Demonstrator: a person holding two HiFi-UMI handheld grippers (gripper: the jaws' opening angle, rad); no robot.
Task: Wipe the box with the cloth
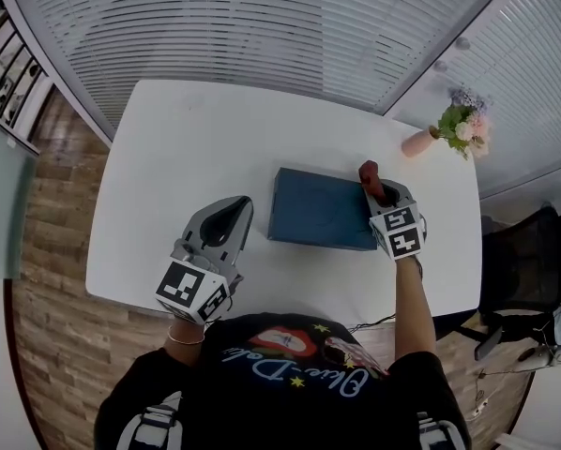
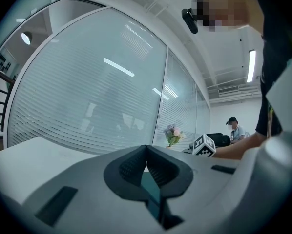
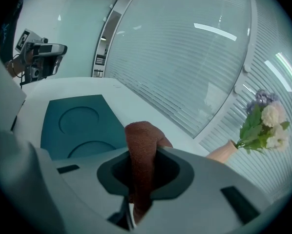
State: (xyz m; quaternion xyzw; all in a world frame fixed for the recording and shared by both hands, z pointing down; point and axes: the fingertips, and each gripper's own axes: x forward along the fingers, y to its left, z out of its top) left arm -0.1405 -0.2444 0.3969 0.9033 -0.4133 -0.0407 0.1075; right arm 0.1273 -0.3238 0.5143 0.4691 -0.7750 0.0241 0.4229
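While the left tongs (image 1: pixel 235 209) sit just left of the dark teal box (image 1: pixel 323 209) with their jaws closed together on nothing, the right tongs (image 1: pixel 374 187) are at the box's right edge, clamped on a reddish-brown cloth (image 1: pixel 369 171) that sticks up past the jaws. The box lies flat on the white table (image 1: pixel 187 148), between the two tongs. Beyond the right tongs stands a pink vase of flowers (image 1: pixel 454 127), well apart from the box.

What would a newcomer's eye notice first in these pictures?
A dark blue box lies in the middle of the white table. At its right end the right gripper is clamped on a reddish-brown cloth; the left gripper, shut and empty, is left of the box. A pink vase of flowers stands at the far right.
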